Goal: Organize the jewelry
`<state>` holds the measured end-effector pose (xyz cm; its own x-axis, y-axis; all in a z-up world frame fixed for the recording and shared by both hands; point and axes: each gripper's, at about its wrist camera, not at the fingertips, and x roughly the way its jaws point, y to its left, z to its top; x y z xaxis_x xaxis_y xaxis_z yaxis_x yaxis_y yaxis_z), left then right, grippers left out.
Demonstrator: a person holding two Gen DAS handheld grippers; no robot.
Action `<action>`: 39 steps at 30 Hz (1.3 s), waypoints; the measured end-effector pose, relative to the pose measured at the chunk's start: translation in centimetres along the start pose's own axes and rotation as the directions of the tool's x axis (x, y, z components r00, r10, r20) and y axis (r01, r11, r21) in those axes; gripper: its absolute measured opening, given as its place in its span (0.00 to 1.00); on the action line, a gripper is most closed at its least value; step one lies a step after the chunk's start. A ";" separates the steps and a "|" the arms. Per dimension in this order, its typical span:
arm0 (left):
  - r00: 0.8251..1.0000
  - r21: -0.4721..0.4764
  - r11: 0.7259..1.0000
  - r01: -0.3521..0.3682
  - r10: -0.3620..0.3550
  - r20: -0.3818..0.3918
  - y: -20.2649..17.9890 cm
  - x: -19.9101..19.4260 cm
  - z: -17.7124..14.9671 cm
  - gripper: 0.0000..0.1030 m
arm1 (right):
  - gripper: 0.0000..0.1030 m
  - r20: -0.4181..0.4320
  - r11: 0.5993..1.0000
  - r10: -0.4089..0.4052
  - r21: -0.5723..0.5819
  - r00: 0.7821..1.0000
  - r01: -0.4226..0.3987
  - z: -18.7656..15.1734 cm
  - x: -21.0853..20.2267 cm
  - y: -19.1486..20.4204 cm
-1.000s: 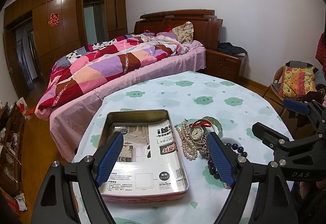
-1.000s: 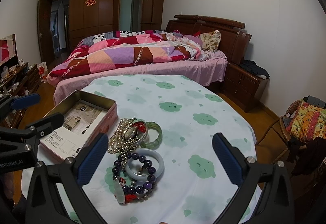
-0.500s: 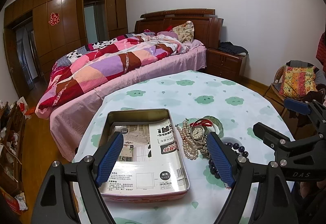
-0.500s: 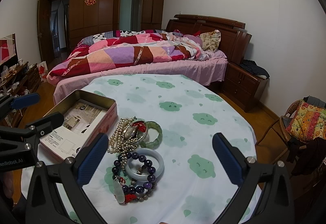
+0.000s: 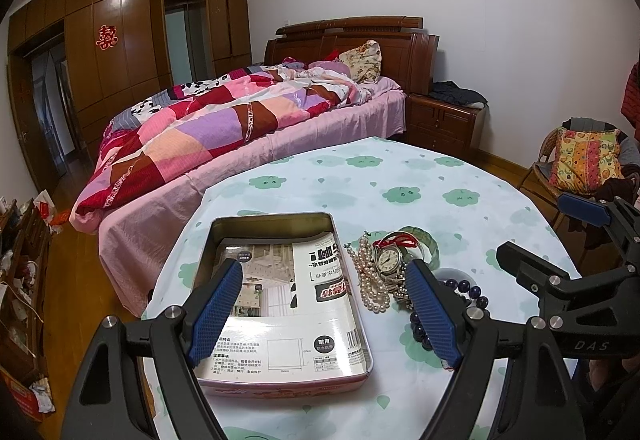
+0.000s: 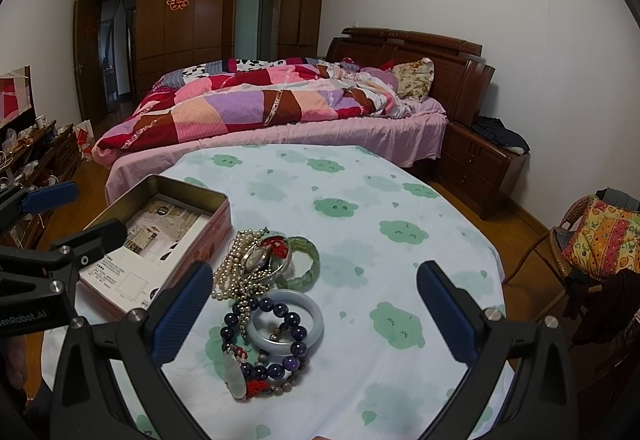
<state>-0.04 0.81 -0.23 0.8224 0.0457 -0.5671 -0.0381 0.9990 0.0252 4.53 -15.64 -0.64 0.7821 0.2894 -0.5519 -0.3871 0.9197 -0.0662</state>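
A pile of jewelry lies on the table: a pearl necklace [image 6: 234,264], a wristwatch [image 5: 387,259], a green bead bracelet [image 6: 308,266], a pale jade bangle [image 6: 286,320] and a purple bead bracelet [image 6: 276,340]. An open metal tin [image 5: 280,292] lined with printed paper sits left of the pile. My left gripper [image 5: 326,314] is open and empty, hovering over the tin's near right part. My right gripper [image 6: 314,314] is open and empty, just above the bangle and purple beads.
The round table [image 6: 400,199] has a white cloth with green clouds. A bed [image 6: 280,107] stands behind it, a nightstand [image 6: 480,167] at the right and a wicker chair [image 6: 592,240] with a cushion at the far right.
Nothing has visibly changed apart from a very slight shift of both views.
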 end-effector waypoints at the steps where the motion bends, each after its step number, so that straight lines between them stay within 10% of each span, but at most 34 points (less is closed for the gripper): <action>1: 1.000 0.000 1.000 -0.001 0.001 0.000 -0.1 0.0 0.0 0.81 | 1.00 0.000 1.000 0.000 0.000 1.000 0.000 -0.1 0.0 0.0; 22: 0.998 0.012 0.999 0.035 -0.034 -0.052 -1.4 1.5 -1.4 0.81 | 0.99 -0.020 1.000 -0.020 0.022 1.000 0.020 -2.4 1.3 -2.2; 28: 0.992 0.062 0.993 0.101 -0.095 -0.088 -4.0 2.4 -2.7 0.81 | 0.79 -0.106 0.999 0.010 0.052 0.994 -0.004 -5.8 2.7 -4.8; 33: 0.974 0.078 0.984 0.163 -0.148 -0.172 -5.8 3.9 -3.4 0.49 | 0.69 -0.126 0.997 0.047 0.075 0.991 -0.038 -6.5 3.2 -5.4; 39: 0.952 0.085 0.973 0.215 -0.189 -0.241 -7.7 4.5 -4.3 0.48 | 0.69 -0.115 0.996 0.063 0.076 0.991 -0.054 -6.8 3.2 -5.4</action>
<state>1.49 -6.68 -6.55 0.6535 -0.1456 -0.7428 0.1881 0.9818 -0.0269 5.78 -21.45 -7.65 0.6949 0.3143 -0.6468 -0.3910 0.9200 0.0270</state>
